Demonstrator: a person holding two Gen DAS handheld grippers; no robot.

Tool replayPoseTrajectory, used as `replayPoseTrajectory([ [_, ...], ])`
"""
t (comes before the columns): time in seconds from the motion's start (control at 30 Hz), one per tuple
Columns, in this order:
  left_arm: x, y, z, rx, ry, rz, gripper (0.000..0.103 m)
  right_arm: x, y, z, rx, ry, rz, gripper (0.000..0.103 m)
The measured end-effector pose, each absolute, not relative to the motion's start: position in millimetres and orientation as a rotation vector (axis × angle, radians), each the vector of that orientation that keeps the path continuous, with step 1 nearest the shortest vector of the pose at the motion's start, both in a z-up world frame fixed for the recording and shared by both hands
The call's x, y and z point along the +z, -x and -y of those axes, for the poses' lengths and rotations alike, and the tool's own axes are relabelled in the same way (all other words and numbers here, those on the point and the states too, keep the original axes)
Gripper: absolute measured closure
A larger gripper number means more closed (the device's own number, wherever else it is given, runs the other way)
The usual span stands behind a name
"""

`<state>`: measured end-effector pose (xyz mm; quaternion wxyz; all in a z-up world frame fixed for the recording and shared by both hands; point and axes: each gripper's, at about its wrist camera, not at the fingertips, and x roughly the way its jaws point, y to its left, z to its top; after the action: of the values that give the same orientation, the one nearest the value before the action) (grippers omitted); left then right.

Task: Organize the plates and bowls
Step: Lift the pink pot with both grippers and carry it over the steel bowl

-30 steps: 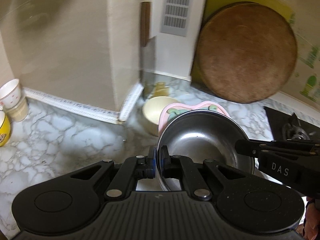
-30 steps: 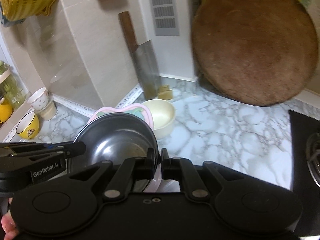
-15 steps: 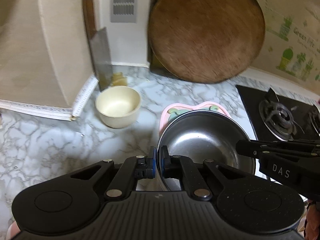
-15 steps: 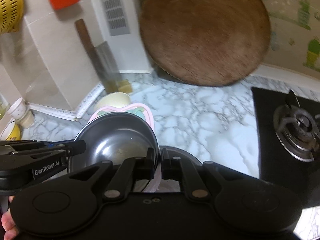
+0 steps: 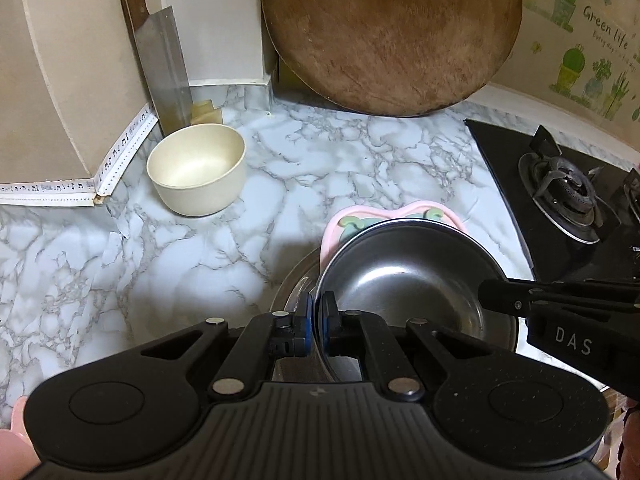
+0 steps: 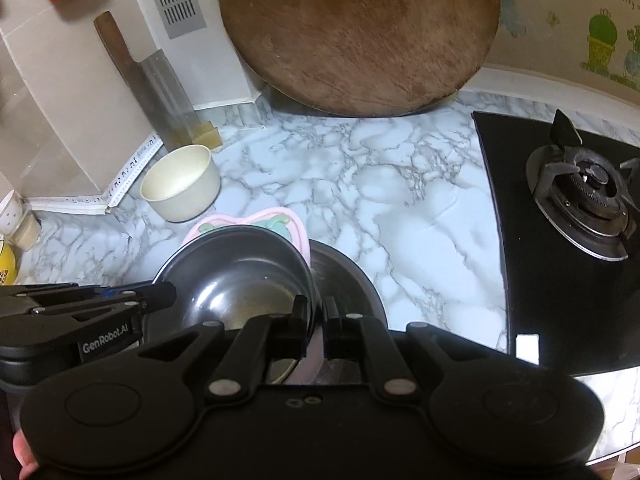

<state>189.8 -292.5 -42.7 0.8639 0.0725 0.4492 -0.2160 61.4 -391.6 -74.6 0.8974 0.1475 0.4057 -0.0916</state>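
I have both claws closed on the same stack. My left claw (image 5: 314, 318) pinches the near-left rim of the steel bowl (image 5: 408, 280), and my right claw (image 6: 316, 320) pinches the right side, where the bowl's rim (image 6: 240, 276) and the pink plate (image 6: 296, 226) beneath it meet; whether that claw holds the plate, the bowl or both, I cannot tell. The stack hangs over a second steel basin (image 6: 352, 280) that sits at the near edge of the table (image 5: 360, 168), just left of the black gas hob (image 6: 560, 208).

I judge the steel bowl to be light, stiff and slick: thin metal walls give the pads little to bite, so a rim pinch on opposite sides is the sensible hold, kept level so it does not slide on the plate. The pink plate looks like plastic, light and not brittle, but its shaped edge may seat unevenly.

Farther out, the cream bowl (image 5: 196, 176) stands upright near the table's back left corner, just in front of the cleaver (image 5: 164, 64) that leans on the wall. It looks thicker-walled and probably takes a grip over its rim well. The round wooden chopping board (image 5: 392, 32) leans against the back wall.
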Motion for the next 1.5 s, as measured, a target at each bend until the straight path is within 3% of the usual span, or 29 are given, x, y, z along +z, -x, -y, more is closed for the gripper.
replayPoseTrajectory([
  [0.9, -69, -207, 303, -0.456, -0.18, -0.975, 0.099, -100, -78, 404, -0.193, -0.347, -0.884, 0.094],
  [1.5, -65, -206, 294, -0.497, -0.15, -0.975, 0.098, -96, -75, 400, -0.195, -0.345, -0.877, 0.076],
])
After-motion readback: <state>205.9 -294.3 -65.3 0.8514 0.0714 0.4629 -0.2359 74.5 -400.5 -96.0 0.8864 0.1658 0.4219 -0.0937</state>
